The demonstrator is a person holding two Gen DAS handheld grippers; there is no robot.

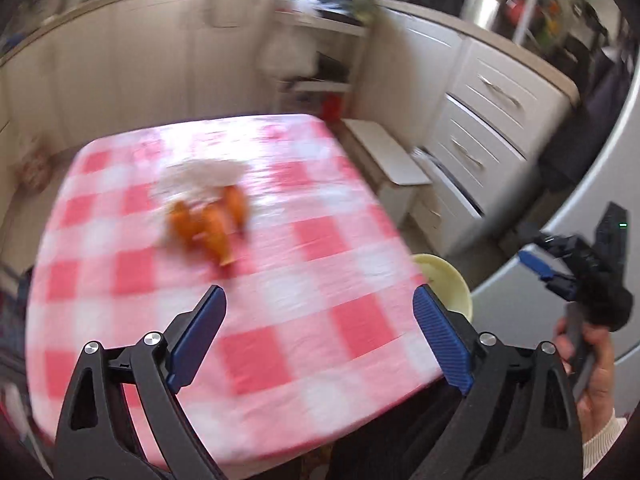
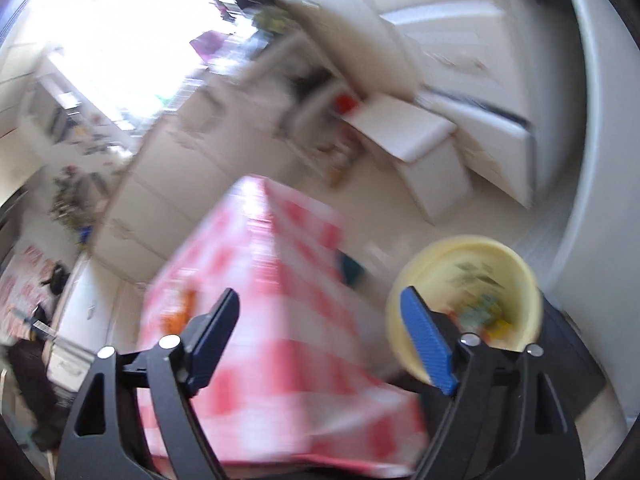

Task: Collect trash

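The orange peels (image 1: 208,226) lie in a loose pile near the middle of the tabletop (image 1: 280,320), beside a pale crumpled scrap (image 1: 204,174) that is too blurred to name; both sit well ahead of the left gripper (image 1: 316,334), whose jaws are spread wide with nothing between them, only the pink-and-white checked cloth below. The right gripper (image 2: 320,340) also has its jaws spread and empty, hanging over the cloth's near corner. A pale yellow bin (image 2: 468,304) stands off the tabletop's right edge, just past the right jaw finger; scraps of mixed colour lie inside it, smeared beyond telling. In the left wrist view only the bin's rim (image 1: 444,280) shows behind the tabletop's edge. Both views are heavily motion-blurred. The right hand (image 1: 588,368) grips its handle upright at the far right, a cream sleeve cuff (image 1: 604,440) cut off by the frame.
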